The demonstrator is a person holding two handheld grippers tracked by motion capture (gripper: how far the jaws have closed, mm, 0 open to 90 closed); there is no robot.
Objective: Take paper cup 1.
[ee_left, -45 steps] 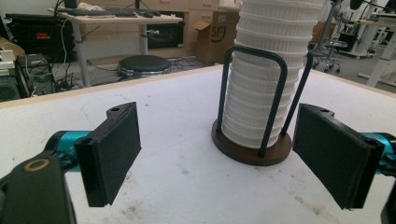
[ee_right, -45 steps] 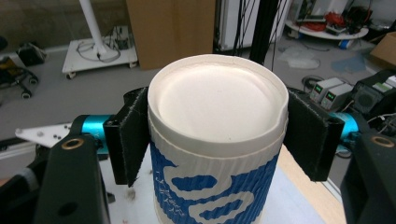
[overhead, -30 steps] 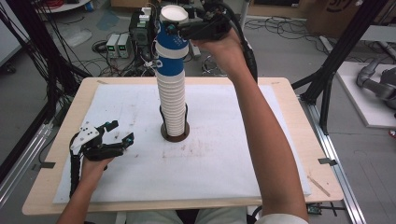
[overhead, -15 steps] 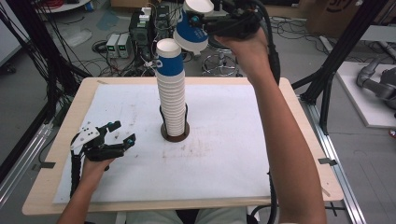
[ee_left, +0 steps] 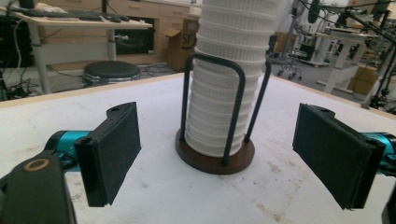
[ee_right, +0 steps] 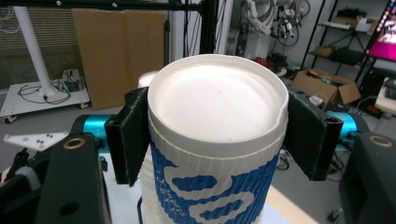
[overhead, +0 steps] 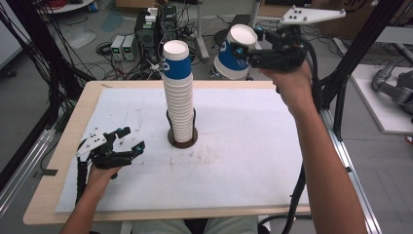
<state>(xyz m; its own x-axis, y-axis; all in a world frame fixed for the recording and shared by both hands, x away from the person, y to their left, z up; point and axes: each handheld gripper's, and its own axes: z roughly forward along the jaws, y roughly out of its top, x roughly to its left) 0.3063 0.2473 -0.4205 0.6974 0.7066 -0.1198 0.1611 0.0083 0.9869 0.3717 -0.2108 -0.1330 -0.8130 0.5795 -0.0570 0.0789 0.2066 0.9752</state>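
Paper cup lifted clear of the stack over a white-covered wooden table (overhead: 68,122) in a cluttered lab.
Upper right, the right gripper (overhead: 243,51) clamps a ribbed blue-and-white cup (overhead: 233,53). At centre, the cup stack (overhead: 178,92) stands in a wire holder (ee_left: 217,156). Lower left, the left gripper (overhead: 130,141) rests with jaws spread.

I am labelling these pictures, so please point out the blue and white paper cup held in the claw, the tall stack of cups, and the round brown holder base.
blue and white paper cup (ee_right: 212,186): right gripper view, printed side wall.
tall stack of cups (overhead: 178,97): high view, ribbed middle.
round brown holder base (ee_left: 210,161): left gripper view, front rim.
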